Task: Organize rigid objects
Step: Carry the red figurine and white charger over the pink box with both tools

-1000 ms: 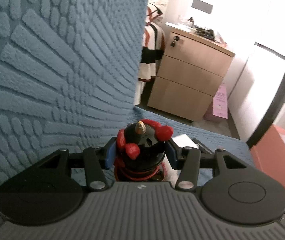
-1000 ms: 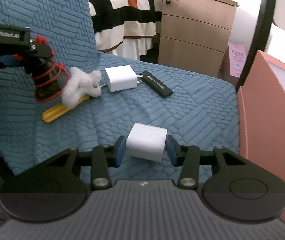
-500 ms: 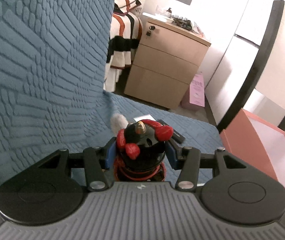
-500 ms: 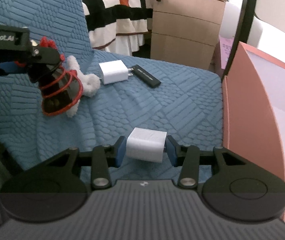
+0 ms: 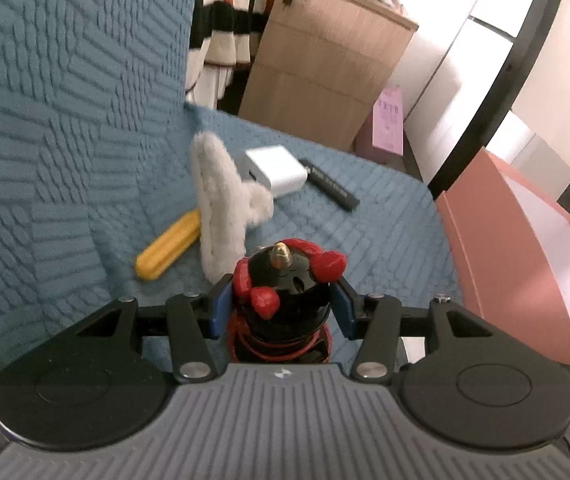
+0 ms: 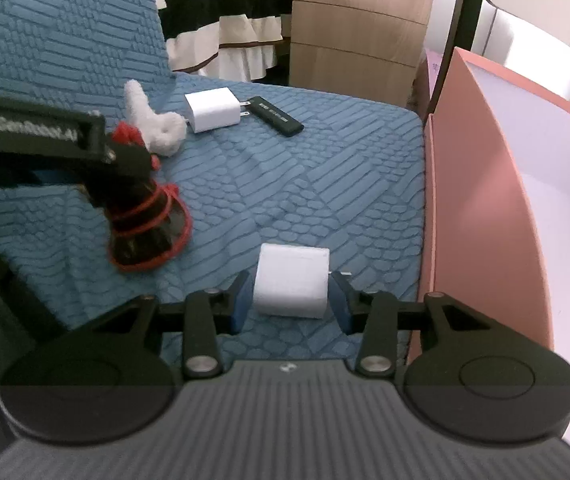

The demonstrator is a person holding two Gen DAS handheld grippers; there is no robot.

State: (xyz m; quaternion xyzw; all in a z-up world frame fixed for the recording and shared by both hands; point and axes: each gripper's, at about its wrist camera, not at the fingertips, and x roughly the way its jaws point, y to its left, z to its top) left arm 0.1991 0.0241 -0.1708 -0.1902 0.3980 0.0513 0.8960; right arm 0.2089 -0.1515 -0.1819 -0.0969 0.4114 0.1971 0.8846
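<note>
While the left gripper (image 5: pixel 281 308) clamps the black-and-red figurine (image 5: pixel 283 300) and the right gripper (image 6: pixel 291 298) clamps the white charger (image 6: pixel 292 286), carry both level over the pink box (image 6: pixel 481 216) wall before releasing.

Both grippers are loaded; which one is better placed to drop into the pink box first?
Right, probably. The right gripper holds its white cube beside the pink box; the left gripper sits farther off.

Rt gripper (image 6: pixel 291 300): we grip white cube charger (image 6: pixel 292 286) above blue seat (image 6: pixel 325 184); pink box (image 6: pixel 481 208) at right; L gripper (image 6: pixel 125 168) clamps black-red figurine (image 6: pixel 149 224).
</note>
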